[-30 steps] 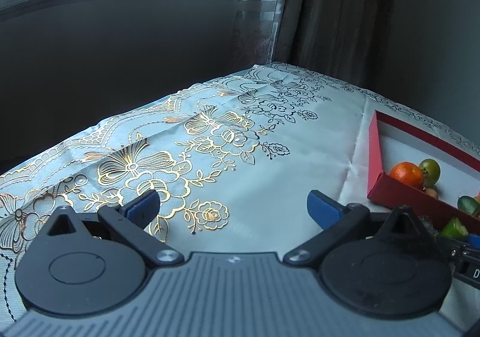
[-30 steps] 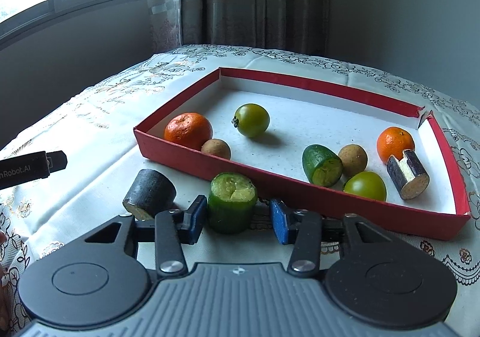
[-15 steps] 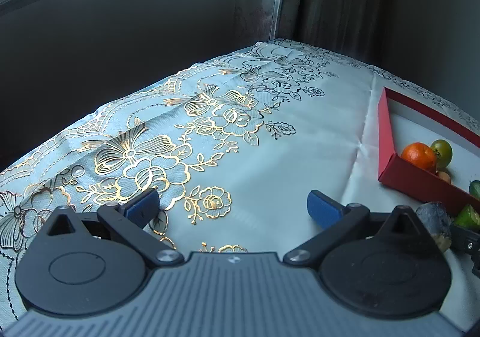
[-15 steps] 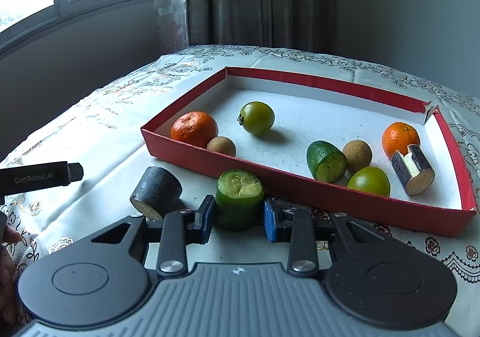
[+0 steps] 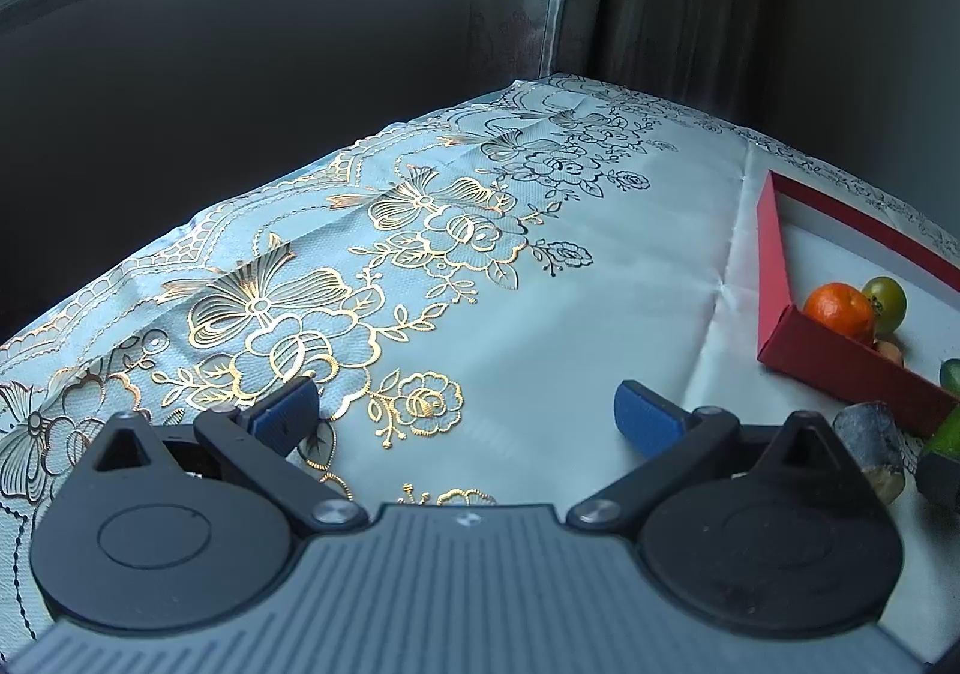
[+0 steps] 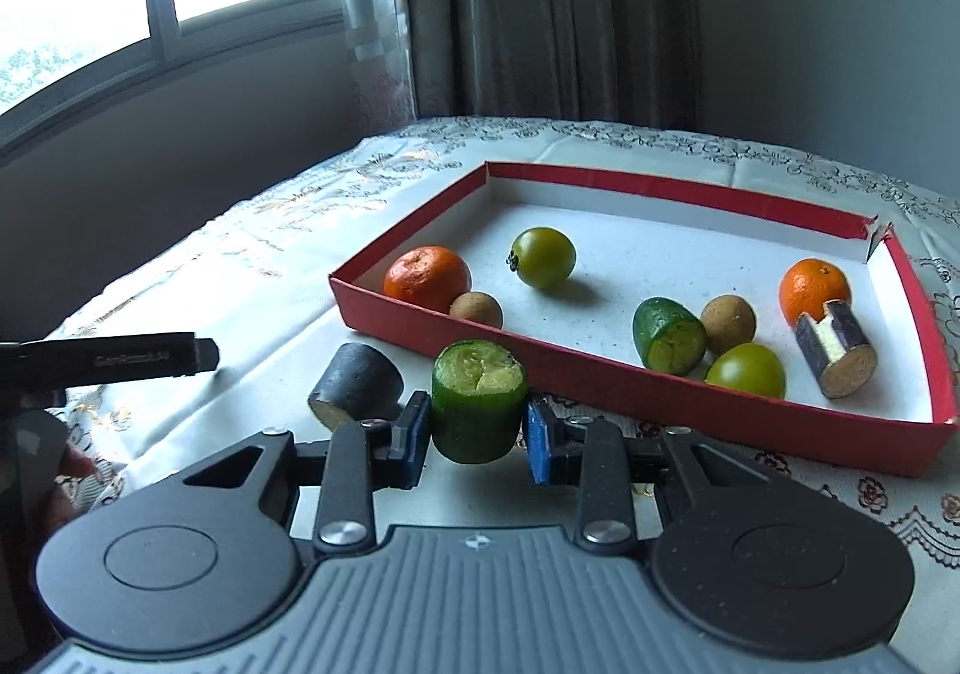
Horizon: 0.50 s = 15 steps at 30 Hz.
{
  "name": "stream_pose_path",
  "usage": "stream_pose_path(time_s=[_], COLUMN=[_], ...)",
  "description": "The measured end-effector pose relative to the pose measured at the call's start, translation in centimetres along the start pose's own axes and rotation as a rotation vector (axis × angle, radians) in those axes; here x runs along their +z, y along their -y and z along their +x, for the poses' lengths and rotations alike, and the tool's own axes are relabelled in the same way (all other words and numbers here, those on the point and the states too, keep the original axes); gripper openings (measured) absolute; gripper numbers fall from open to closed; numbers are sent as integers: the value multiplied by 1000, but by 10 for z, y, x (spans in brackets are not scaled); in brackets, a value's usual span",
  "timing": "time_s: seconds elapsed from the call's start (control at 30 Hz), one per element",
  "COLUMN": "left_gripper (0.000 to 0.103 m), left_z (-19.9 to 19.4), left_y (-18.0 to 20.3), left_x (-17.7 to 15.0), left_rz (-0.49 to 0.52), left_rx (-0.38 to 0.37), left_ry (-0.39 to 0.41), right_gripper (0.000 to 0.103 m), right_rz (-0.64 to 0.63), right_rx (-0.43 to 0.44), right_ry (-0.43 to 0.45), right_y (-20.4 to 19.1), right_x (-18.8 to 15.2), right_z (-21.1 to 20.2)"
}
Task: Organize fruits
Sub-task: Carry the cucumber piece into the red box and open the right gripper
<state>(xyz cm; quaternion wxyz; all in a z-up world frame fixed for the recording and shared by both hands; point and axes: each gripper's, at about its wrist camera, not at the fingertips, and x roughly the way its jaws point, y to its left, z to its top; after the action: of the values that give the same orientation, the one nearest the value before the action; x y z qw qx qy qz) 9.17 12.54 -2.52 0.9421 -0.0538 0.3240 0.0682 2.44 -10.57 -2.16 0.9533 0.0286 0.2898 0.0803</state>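
My right gripper (image 6: 477, 431) is shut on a green cucumber piece (image 6: 478, 401), cut end up, lifted just in front of the red tray (image 6: 600, 371). A dark cut piece (image 6: 355, 386) lies on the cloth to its left. The tray holds two oranges (image 6: 427, 278), two green tomatoes (image 6: 543, 257), two brown round fruits (image 6: 476, 309), another cucumber piece (image 6: 669, 335) and a dark cut piece (image 6: 835, 347). My left gripper (image 5: 465, 413) is open and empty over the floral tablecloth, left of the tray (image 5: 840, 368); the dark piece (image 5: 869, 449) lies at its right.
The table carries a pale cloth with gold flowers (image 5: 360, 302). Its left edge drops toward a dark wall under a window. Curtains (image 6: 540, 14) hang behind the table. The left gripper's body (image 6: 120, 359) shows at the left of the right wrist view.
My right gripper has closed on the green cucumber piece and lifted it a little. My left gripper has tilted down and drifted slightly, staying open.
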Motion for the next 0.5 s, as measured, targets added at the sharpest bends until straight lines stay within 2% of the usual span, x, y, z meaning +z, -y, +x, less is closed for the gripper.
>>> stream_pose_path(time_s=[0.13,0.27,0.37,0.5], left_gripper=[103,103,103,103], left_z=[0,0,1,1], left_y=[0,0,0,0], left_x=[0,0,0,0], left_rz=[0,0,2,3], left_rx=[0,0,2,4], left_ry=[0,0,-1,-3], right_gripper=[31,31,31,31], right_rz=[-22,-13,17,57], right_rx=[21,-10,-59,-70], right_ry=[19,42,88,111], right_y=[9,34,59,79], right_x=[-4,1,18,51], right_z=[-24,-47,-60,-54])
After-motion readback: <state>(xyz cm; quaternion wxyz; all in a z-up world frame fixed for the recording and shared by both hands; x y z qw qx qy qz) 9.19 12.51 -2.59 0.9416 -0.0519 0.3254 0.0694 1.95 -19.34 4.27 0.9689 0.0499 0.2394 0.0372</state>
